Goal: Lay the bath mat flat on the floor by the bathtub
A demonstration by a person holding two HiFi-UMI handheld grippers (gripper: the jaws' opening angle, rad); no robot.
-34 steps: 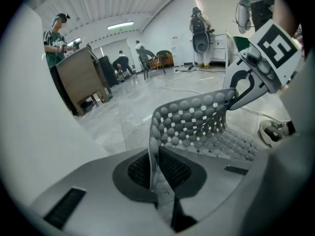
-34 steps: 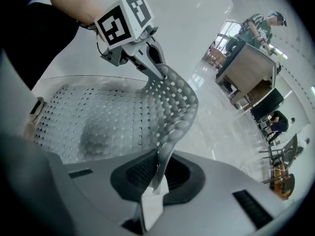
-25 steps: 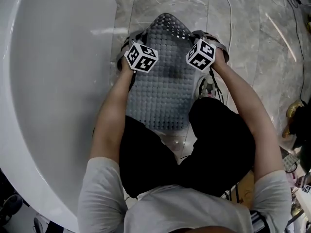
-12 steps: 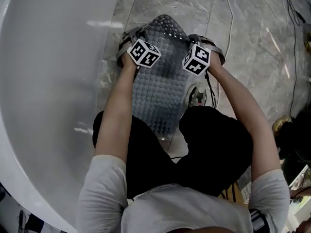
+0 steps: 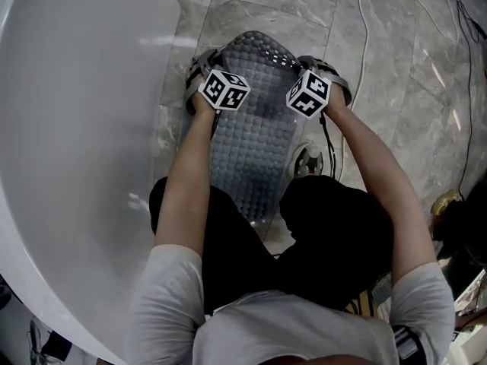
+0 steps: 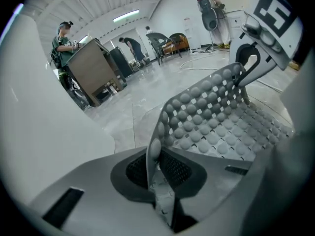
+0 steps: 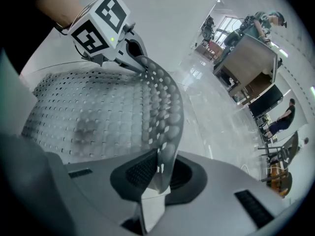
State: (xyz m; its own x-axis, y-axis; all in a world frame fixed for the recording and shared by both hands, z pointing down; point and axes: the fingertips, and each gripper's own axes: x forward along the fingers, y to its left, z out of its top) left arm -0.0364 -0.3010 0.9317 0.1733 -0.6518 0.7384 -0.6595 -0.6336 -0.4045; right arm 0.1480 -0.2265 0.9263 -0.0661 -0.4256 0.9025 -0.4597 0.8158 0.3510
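Clamping opposite edges of the bath mat (image 5: 255, 143) at twelve o'clock, left tongs (image 6: 157, 167) and right tongs (image 7: 160, 173) hold it stretched over the floor (image 5: 396, 67), bathtub (image 5: 84, 128) at nine o'clock, so it can land flat.

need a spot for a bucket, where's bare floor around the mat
Bare floor beyond the mat's far end, between tub and white cable; more right of that cable. The strip between tub and mat is narrow. Crowded near the person's knees and the clutter at lower right.
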